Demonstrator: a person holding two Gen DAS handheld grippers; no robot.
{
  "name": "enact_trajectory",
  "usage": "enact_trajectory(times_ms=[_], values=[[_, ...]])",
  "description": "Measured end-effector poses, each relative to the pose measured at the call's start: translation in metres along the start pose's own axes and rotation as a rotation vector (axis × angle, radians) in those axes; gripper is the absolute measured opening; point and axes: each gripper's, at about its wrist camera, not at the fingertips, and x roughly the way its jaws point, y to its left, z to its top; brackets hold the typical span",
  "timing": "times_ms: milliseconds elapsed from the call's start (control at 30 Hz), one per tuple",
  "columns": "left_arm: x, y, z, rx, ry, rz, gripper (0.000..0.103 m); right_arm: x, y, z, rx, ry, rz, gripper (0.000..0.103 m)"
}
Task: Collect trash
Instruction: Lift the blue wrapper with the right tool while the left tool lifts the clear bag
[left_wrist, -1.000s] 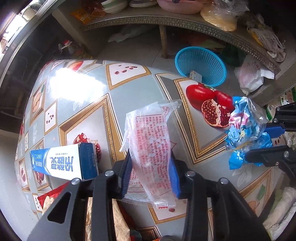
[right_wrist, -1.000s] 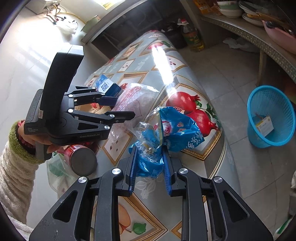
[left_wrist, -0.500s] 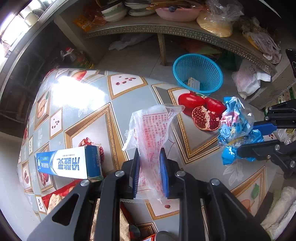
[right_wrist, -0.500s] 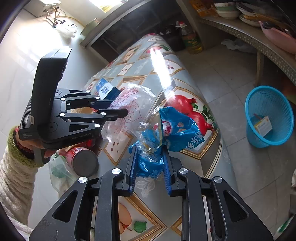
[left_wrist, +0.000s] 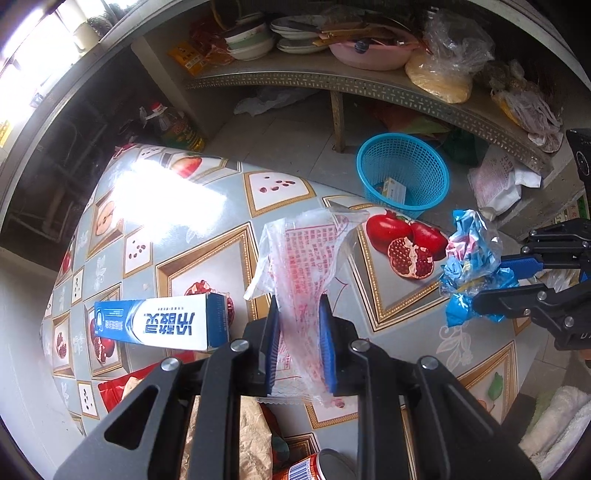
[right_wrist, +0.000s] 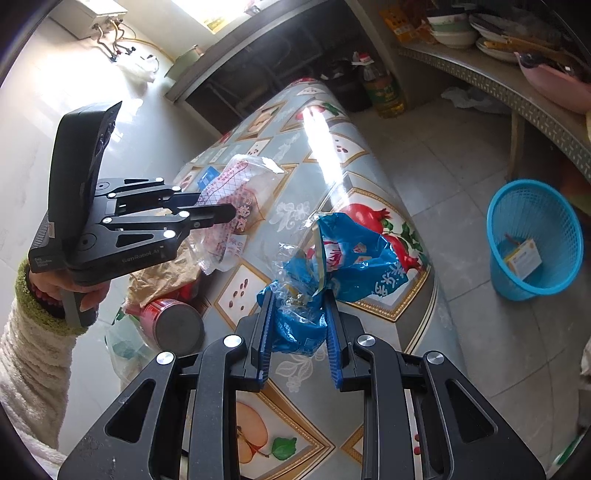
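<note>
Carrying both wrappers to the blue basket (left_wrist: 404, 173) on the floor beyond the table (left_wrist: 207, 258) is, we judge, the step; keep grips firm until over its rim. Left gripper (left_wrist: 297, 328) pinches the clear red-printed bag (left_wrist: 306, 251), nearly closed, pointing steeply down. Right gripper (right_wrist: 298, 332) clamps the blue wrapper (right_wrist: 351, 258), angled lower-forward.

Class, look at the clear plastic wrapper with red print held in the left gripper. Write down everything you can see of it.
The clear plastic wrapper with red print is thin, crinkled film covered in small red lettering, with a crimped seam along its lower edge. The left gripper pinches it between blue pads, lifted off the fruit-patterned tablecloth. Its open top flares and leans toward the blue mesh basket; its lower end hangs below the pads. From the right wrist view it looks bunched. Only the pads touch it.
</note>
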Motion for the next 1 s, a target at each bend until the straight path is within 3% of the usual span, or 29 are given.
enact_trajectory(times_ms=[1000], values=[[-0.002, 0.006, 0.004, -0.042, -0.013, -0.014, 0.018, -0.018, -0.009, 0.002, 0.015, -0.038, 0.015, 0.023]])
